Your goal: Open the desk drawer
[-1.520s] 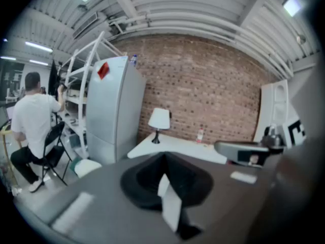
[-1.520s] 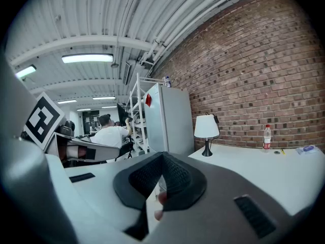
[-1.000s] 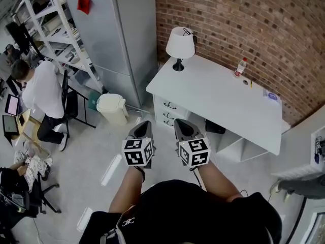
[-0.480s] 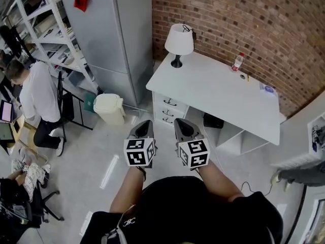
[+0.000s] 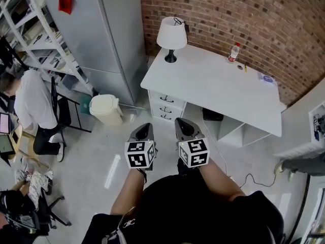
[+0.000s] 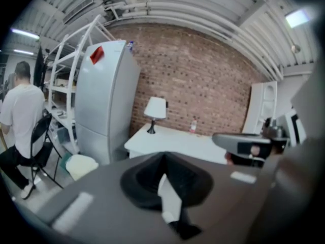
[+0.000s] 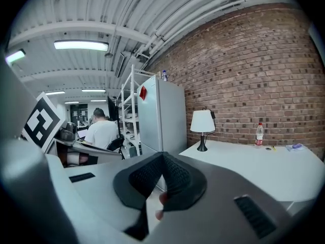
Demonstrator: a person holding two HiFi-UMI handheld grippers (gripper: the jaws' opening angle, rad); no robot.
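The white desk (image 5: 218, 88) stands against the brick wall, with a stack of three drawers (image 5: 164, 109) under its left end, all closed. My left gripper (image 5: 143, 131) and right gripper (image 5: 183, 128) hang side by side over the floor in front of the drawers, well short of them. Both point toward the desk. In the left gripper view the left gripper (image 6: 163, 157) is shut on nothing, with the desk (image 6: 175, 142) far beyond it. The right gripper (image 7: 162, 156) also shows its pads together and empty, the desk (image 7: 249, 166) ahead on the right.
A table lamp (image 5: 171, 34) and a bottle (image 5: 233, 52) stand on the desk. A grey fridge (image 5: 109, 39) and a cream bin (image 5: 105, 109) are left of the drawers. A person in white (image 5: 31, 103) sits at far left by metal shelves (image 5: 30, 29). A cable (image 5: 244, 179) lies on the floor.
The head view has drifted, so desk, fridge and seated person slid left in the picture. Both grippers stay side by side, shut, at the same spot in view.
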